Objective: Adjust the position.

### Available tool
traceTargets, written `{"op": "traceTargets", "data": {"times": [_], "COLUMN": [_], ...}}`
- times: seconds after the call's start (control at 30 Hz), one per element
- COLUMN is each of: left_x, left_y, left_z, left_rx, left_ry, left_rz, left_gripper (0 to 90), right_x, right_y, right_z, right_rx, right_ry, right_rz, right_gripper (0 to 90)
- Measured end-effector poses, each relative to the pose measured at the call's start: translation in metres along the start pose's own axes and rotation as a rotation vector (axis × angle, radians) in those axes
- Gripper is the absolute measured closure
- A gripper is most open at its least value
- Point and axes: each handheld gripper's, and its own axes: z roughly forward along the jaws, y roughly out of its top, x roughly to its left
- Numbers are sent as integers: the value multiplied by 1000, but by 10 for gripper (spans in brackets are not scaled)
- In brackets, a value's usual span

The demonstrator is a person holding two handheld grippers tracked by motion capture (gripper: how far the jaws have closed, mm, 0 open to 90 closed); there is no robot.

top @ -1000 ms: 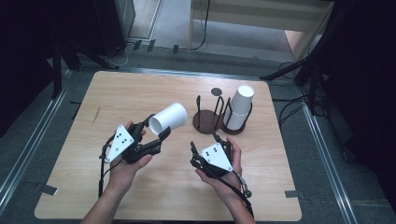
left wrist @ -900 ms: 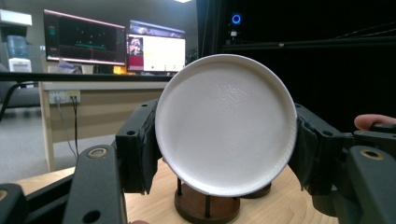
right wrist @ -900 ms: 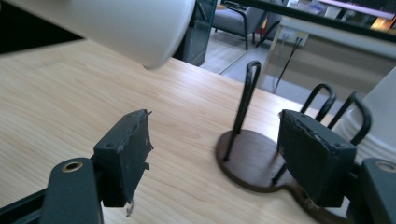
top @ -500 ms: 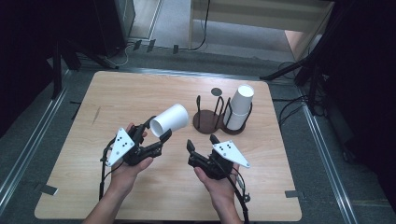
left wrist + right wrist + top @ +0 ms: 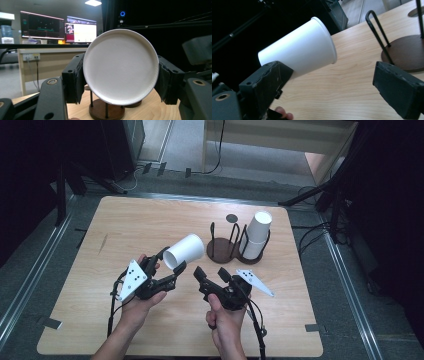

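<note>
Cup [image 5: 184, 250] clamped sideways in left claw [image 5: 169, 265]; right claw [image 5: 210, 274] beside it.

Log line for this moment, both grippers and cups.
left gripper: shut on cup, lifted | right gripper: open, empty | cup stack: in holder

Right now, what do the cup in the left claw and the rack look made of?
Cup: likely paper, matte white with a rolled rim and recessed base. Rack: dark round base, probably stained wood, with thin black hoops that look like metal wire. Left claw pads look like black foam.
</note>
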Motion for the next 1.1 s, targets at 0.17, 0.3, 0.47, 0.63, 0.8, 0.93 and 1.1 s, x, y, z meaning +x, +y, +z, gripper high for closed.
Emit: {"op": "traceTargets", "data": {"times": [0.17, 0.3, 0.47, 0.63, 0.8, 0.93, 1.1], "left_x": [-3, -6, -8, -9, -11, -12, -14], "left_y": [-2, -2, -3, -3, -4, -5, -4], "left_z": [1, 1, 2, 2, 2, 3, 3], "left_rx": [-3, -5, -8, -11, -13, -14, -23], "left_ry": [-4, -9, -14, -15, -19, -27, -30], "left_rz": [7, 14, 21, 24, 33, 41, 47], "left_gripper": [345, 344, 344, 344, 344, 344, 344], "right_x": [0, 0, 0, -2, -2, -2, -5], "right_y": [2, 3, 6, 7, 9, 10, 10], "right_z": [5, 9, 14, 18, 21, 25, 29], "right_rx": [4, 20, 39, 75, 91, 92, 100], "right_ry": [23, 60, 89, 127, 148, 150, 154], "right_rz": [140, 243, 370, 499, 605, 670, 756], "right_gripper": [66, 64, 65, 64, 64, 64, 64]}}
